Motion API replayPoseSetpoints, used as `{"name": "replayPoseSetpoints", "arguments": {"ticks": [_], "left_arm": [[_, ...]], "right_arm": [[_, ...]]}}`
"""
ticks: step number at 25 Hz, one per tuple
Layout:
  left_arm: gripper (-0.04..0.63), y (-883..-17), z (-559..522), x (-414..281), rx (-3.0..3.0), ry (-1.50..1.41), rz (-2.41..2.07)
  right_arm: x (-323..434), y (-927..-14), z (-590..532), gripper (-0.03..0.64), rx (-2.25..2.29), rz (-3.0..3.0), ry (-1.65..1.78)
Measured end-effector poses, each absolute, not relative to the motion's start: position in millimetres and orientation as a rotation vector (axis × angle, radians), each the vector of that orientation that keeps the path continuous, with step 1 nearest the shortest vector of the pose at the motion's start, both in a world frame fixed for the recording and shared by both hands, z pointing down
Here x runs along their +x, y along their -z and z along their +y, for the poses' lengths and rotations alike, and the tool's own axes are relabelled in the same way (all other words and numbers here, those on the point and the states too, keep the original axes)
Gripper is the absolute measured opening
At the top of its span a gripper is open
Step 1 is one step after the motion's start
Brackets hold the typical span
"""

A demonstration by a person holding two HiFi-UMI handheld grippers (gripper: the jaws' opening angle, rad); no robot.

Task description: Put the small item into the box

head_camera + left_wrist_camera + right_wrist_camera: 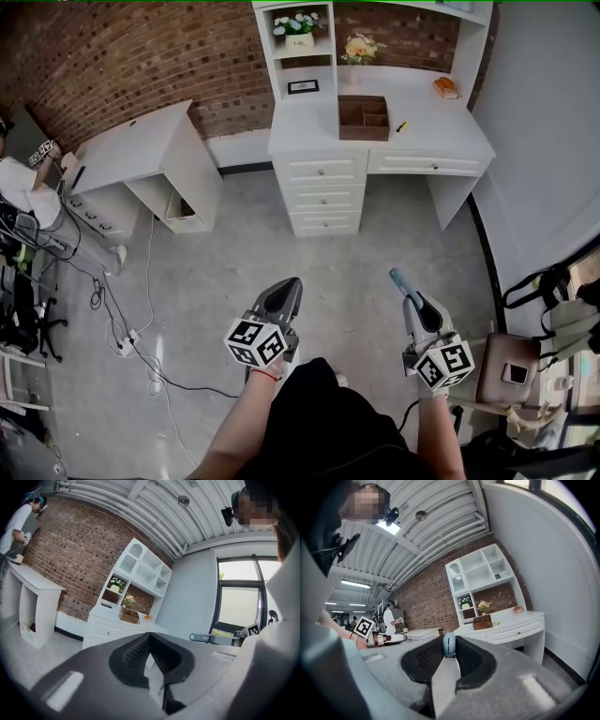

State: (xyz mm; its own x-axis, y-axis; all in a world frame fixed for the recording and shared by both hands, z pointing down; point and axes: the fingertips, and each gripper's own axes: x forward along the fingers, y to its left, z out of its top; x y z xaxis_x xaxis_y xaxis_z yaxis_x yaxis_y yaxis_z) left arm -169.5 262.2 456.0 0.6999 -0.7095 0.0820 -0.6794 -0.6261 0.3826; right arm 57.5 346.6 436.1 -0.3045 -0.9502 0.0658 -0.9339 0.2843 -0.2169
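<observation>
- Right gripper view shows the right gripper point(449, 649) closed on the small blue item point(448, 644), which is pinched only at the very tips of the jaws
- The left gripper point(149, 638) is seen with its jaws pressed together and nothing between them
- The wooden box point(363, 117) is set on the white desk point(441, 141), near the middle of its back edge and well apart from both grippers
- With so shallow a hold, the item is judged likely to slip or twist out during the long carry, or to be knocked loose against the box's wall or dividers
- A yellow object point(401, 126) is seen just beside the box, toward the desk's right edge; what it is cannot be told
- The item's full shape is hidden by the jaws, and the box's contents cannot be made out from this far
</observation>
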Motion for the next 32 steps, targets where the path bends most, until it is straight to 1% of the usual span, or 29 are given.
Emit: {"name": "replayPoseSetpoints", "arguments": {"ticks": [9, 21, 32], "left_arm": [[0.003, -469, 217, -157, 2.507, 0.109, -1.075], [0.003, -461, 103, -112, 2.526, 0.134, -1.018], [0.003, -464, 11, -94, 2.527, 0.102, -0.969]], "right_arm": [[67, -446, 303, 0.067, -1.803, 2.458, 0.337], [105, -434, 201, 0.067, -1.856, 2.438, 0.325], [118, -438, 113, 0.068, -1.897, 2.412, 0.379]]}}
